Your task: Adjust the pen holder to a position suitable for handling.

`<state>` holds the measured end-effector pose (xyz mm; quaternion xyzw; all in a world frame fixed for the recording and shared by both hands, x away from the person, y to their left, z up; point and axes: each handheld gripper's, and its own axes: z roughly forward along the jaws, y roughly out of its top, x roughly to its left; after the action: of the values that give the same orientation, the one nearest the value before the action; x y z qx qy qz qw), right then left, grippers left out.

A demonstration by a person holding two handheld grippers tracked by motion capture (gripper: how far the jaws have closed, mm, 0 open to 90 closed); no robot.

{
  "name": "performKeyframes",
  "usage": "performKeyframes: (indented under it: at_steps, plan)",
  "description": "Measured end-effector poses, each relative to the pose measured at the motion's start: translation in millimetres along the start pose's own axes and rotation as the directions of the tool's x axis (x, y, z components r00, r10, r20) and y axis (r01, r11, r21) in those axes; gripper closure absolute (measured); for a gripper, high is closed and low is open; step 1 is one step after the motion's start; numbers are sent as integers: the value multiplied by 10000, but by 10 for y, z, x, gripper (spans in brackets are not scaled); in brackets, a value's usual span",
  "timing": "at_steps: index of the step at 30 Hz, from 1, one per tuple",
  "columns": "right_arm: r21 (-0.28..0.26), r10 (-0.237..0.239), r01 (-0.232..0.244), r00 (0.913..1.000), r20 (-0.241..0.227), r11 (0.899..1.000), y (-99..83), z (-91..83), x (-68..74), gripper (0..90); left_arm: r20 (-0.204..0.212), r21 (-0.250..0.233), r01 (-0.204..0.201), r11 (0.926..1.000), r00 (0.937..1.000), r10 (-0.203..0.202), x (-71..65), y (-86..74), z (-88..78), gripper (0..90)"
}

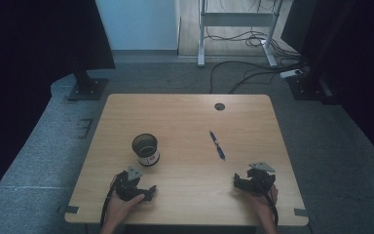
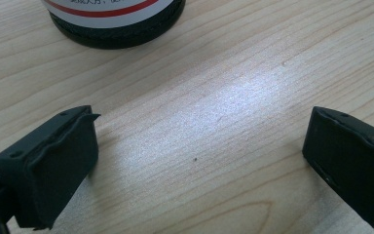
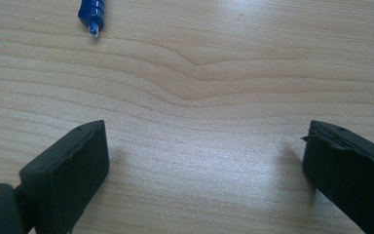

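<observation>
Dim room with grey carpet, loose cables on the floor at the back, and a light wooden table (image 1: 185, 195) in the middle. Near the front edge on the left, left gripper (image 1: 148, 189) resting on the wood, held by a hand (image 1: 121, 204), jaws spread wide with nothing between them. Just ahead of it, and a little to the side, a dark can (image 1: 145, 149) with a white and red label, standing upright with open mouth; in the left gripper view its base (image 2: 114, 22) close in front of the jaws, not touching them. Further right, a blue pen (image 1: 217, 145) lying flat, long axis running from far to near, slightly slanted toward the right gripper. At the right, right gripper (image 1: 239, 182) also on the table, jaws equally released and empty; pen tip (image 3: 92, 17) ahead of the left jaw in the right gripper view, apart from it. Clearly nearer to the pen: the right hand; nearer to the can: the left. For a grasp on the pen, probably a short move forward and inward, with jaws placed across the long axis.
</observation>
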<state>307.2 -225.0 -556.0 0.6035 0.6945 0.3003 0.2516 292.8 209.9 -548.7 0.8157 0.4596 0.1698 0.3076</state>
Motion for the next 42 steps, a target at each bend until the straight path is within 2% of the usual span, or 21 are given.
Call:
performKeyframes:
  at_steps: [16,23,26,35,36,42]
  plan:
    - [-106,-64,64,10000,-27,9999,-17,-20,4,63,38,-5,-15,10000,10000,15,10,5,4,0]
    - [-105,-60,59,10000,-61,9999,-15,-20,2,63,-70,27,130,9999,9999,-130,8,13,-10,27]
    - [-106,-62,61,10000,-62,9999,-15,-19,2,63,112,61,172,9998,9998,-172,21,23,-26,29]
    - [-104,-57,57,10000,-60,9999,-15,-20,2,63,310,-472,213,9987,9993,-199,49,69,-207,28]
    - [-104,-62,61,10000,-60,9999,-15,-20,2,63,242,-629,242,9977,9994,-227,72,73,-239,28]
    - [-103,-63,63,10000,-55,9999,-15,-20,3,63,46,-742,491,9960,9988,-489,164,56,-278,37]
